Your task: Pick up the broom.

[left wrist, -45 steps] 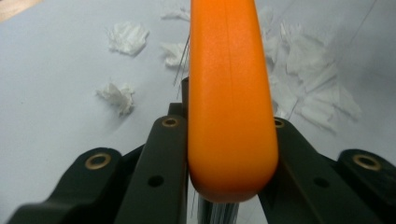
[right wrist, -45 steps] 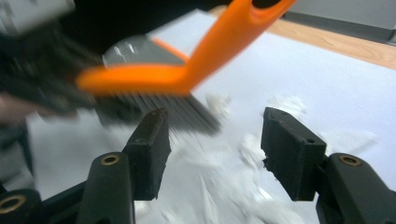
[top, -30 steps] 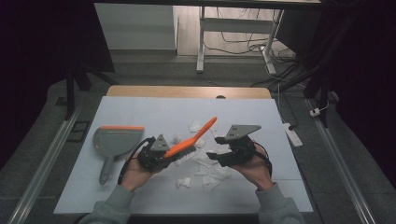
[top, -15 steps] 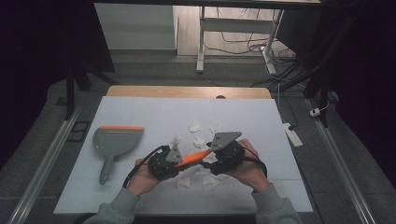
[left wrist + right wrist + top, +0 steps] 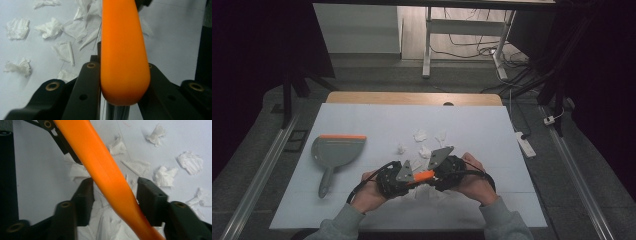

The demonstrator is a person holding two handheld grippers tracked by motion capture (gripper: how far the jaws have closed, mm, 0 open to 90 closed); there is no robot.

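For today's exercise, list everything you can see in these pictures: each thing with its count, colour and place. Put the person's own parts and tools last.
Brush handle: one, orange, between both grippers near the table's front middle.
Paper scraps: many, white, crumpled, scattered mid-table and under the grippers.
Dustpan: one, grey with an orange edge, on the table's left side.
Table: one, white top with a wooden far edge.
Power strip: one, white, on the floor to the right of the table.
Left gripper: black, clamped on the handle's thick end.
Right gripper: black, jaws have just been closing around the handle; the pads do not clearly press yet.
Hands: two, in grey sleeves, at the bottom edge of the high view.
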